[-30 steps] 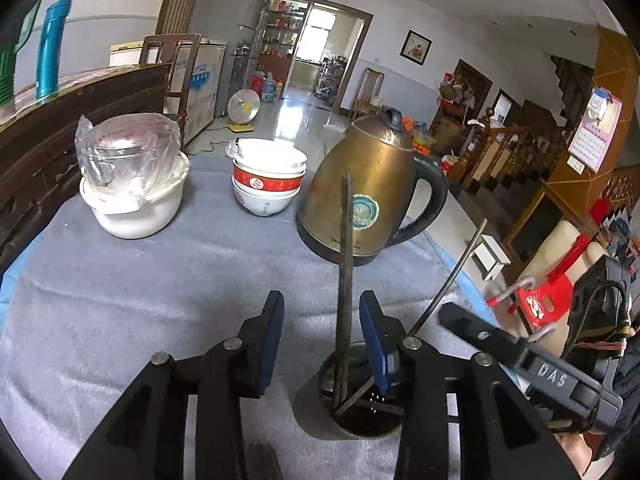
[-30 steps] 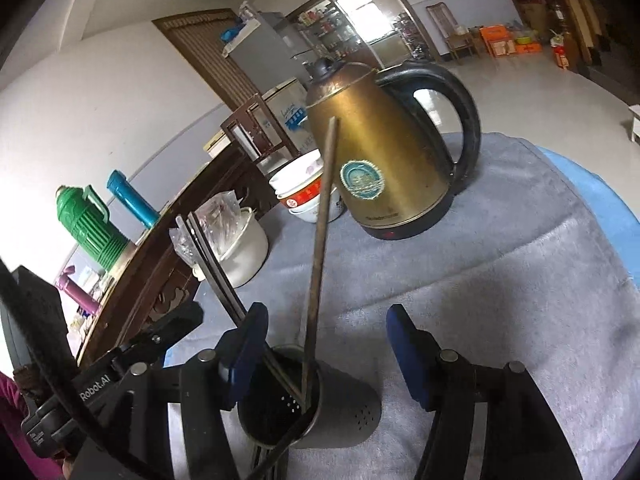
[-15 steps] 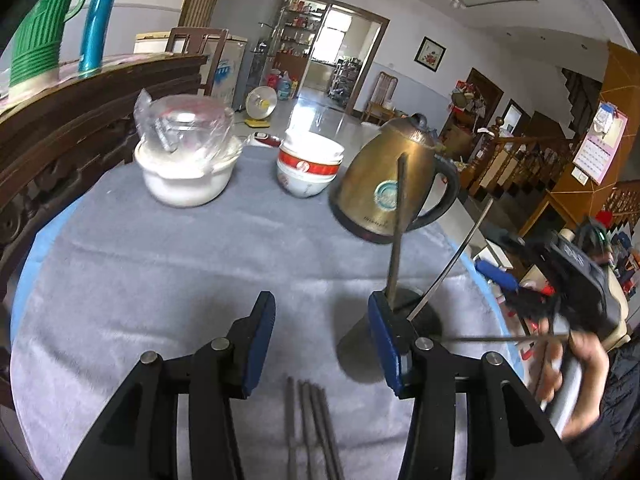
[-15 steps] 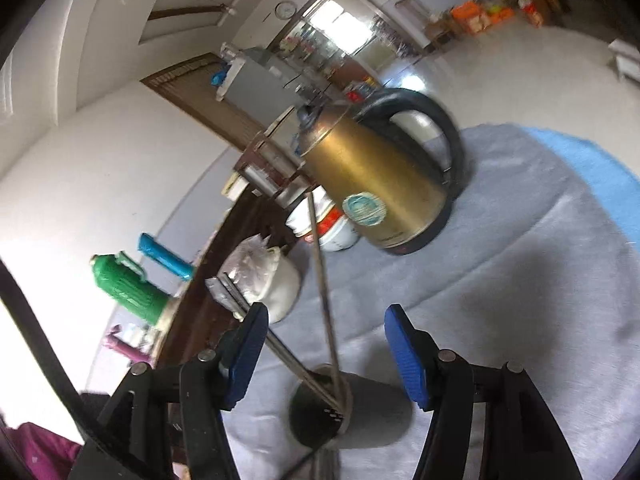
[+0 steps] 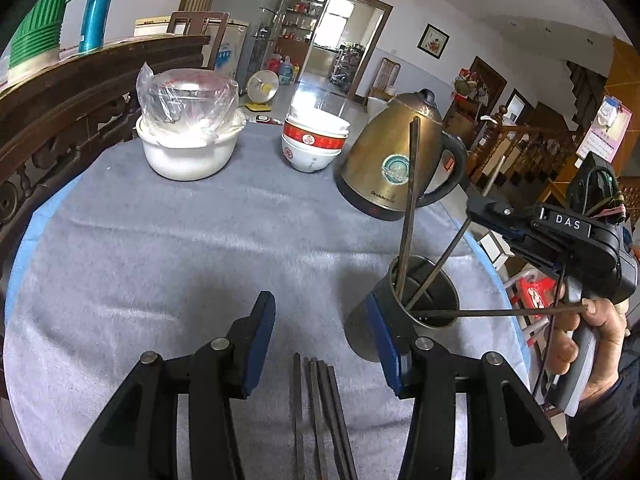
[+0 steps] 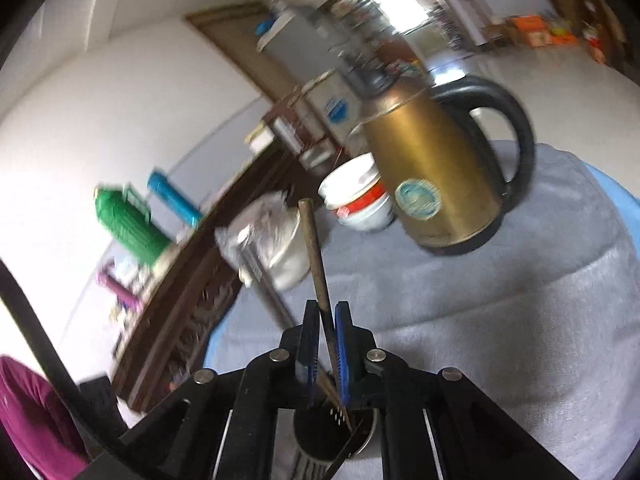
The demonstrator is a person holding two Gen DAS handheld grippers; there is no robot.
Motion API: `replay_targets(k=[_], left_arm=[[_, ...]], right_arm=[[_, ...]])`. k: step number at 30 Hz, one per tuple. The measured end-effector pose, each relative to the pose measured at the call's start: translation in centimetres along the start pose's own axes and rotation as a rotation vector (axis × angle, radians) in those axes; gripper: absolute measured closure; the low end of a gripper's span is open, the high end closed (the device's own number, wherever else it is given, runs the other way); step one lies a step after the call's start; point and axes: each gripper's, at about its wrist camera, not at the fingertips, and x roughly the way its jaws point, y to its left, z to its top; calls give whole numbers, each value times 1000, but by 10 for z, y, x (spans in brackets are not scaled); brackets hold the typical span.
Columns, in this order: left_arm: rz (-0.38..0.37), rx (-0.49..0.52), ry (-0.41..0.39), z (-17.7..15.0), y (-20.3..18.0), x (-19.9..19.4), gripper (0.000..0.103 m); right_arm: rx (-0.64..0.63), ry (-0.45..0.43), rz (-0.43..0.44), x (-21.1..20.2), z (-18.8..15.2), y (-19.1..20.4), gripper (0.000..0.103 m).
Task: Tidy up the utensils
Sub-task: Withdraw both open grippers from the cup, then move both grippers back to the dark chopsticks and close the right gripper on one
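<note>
Chopsticks, four dark metal ones (image 5: 320, 412), lie on my grey-clothed surface (image 5: 180, 248) beneath my open left fingers (image 5: 260, 336); my right fingers (image 6: 344, 344) have just closed on one brown chopstick (image 6: 316, 264) standing in the perforated steel holder (image 5: 424, 304) — I steady it, then lower left squarely.

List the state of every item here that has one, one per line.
Right tongs: just closed, shut on a chopstick.
Left tongs: open, nothing between them.
Utensil holder: upright, chopsticks inside.
Loose chopsticks: flat on the cloth.
Kettle: upright, lid shut.
Bowls: stacked.
</note>
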Motion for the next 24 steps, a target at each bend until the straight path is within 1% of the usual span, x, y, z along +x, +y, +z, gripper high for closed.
replay_targets(k=[2, 4, 5, 7, 8, 9, 10, 15, 18, 21, 22, 24], left_arm=[[-1, 3, -1, -1, 0, -3, 54], [-3, 6, -2, -1, 1, -6, 54], [-3, 5, -3, -1, 2, -8, 54], [-4, 1, 4, -2, 5, -10, 46], [-5, 1, 9, -2, 6, -11, 45], [-2, 1, 16, -4, 8, -12, 44], [0, -1, 19, -5, 10, -14, 44], [9, -16, 55, -19, 26, -22, 43], [37, -28, 95, -30, 40, -23, 43], [65, -38, 155, -45, 55, -20, 43], [72, -40, 169, -50, 58, -19, 43], [88, -48, 206, -60, 65, -18, 43]], right_arm=[[-10, -1, -11, -1, -2, 3, 92], [12, -15, -15, -5, -4, 0, 91], [27, -29, -28, -8, -4, -3, 86], [63, -57, -32, -19, -5, -10, 68], [83, -73, -30, -25, -6, -13, 60], [105, -98, -31, -35, -7, -16, 41], [113, -113, -35, -41, -8, -17, 37], [194, -205, -77, -90, -25, -32, 37], [248, -250, -126, -122, -49, -43, 37], [280, -240, -171, -141, -83, -48, 37], [280, -213, -195, -144, -98, -47, 37], [270, -156, -218, -144, -124, -41, 37]])
